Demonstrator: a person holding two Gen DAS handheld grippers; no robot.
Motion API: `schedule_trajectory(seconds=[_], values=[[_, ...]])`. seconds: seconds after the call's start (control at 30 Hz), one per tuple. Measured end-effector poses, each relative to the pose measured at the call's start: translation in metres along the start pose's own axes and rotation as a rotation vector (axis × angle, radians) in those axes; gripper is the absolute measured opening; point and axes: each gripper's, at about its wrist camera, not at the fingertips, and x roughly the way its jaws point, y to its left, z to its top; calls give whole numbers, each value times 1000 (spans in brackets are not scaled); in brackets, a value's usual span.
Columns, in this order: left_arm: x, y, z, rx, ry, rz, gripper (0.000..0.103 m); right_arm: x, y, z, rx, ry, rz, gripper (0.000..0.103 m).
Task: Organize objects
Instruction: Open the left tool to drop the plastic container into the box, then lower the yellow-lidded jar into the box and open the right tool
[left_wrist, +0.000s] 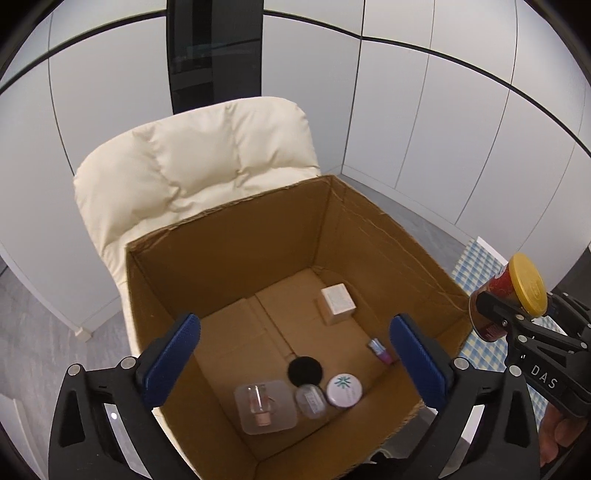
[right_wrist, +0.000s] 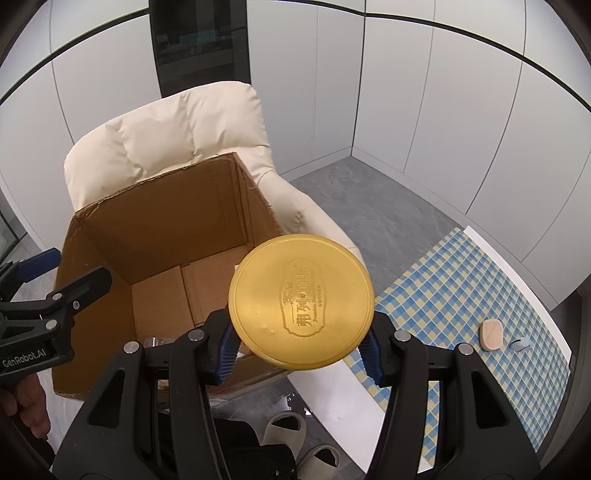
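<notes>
Our left gripper (left_wrist: 295, 363) stands spread as wide as it goes, its blue pads (left_wrist: 173, 354) well apart with nothing between them, hanging over the open cardboard box (left_wrist: 229, 254). Our right gripper (right_wrist: 297, 356) is clamped on a jar with a gold lid (right_wrist: 301, 301); the blue pads press against its sides just under the lid, and the lid faces the right wrist camera. From the left wrist view the same jar (left_wrist: 517, 295) shows dark red sides and sits beyond the box's right wall, above the checked cloth.

Below the left fingers, on the floor of the box, lie several small things near the front wall: a clear plastic pack (left_wrist: 265, 406) with a small bottle inside, a small clear oval case (left_wrist: 311, 400) touching it on the right, a round white tin (left_wrist: 344, 390) with a green leaf mark just beside that, and a black disc (left_wrist: 305, 370) behind them. A small purple tube (left_wrist: 380, 350) lies near the right wall, and a small white carton (left_wrist: 338, 303) rests further back.

The box sits on a cream padded chair (left_wrist: 192, 173). To the right is a table with a blue and yellow checked cloth (right_wrist: 454, 288), where a peach oval piece (right_wrist: 491, 334) and a small pale blue item (right_wrist: 520, 345) lie just beside each other. A hand (right_wrist: 27, 406) shows at the lower left of the right wrist view, and slippers (right_wrist: 284, 432) show on the grey floor.
</notes>
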Motion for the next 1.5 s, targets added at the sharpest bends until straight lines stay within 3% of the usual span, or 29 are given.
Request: schedule_trajectory(seconds=[0.77,1.5], values=[[-6,46,-6,-40,-6,74,103,14,58,10,-75,7,71,57],[-21,96,-17,-91,-21,100,103,25,117,19,-139,14,124,57]])
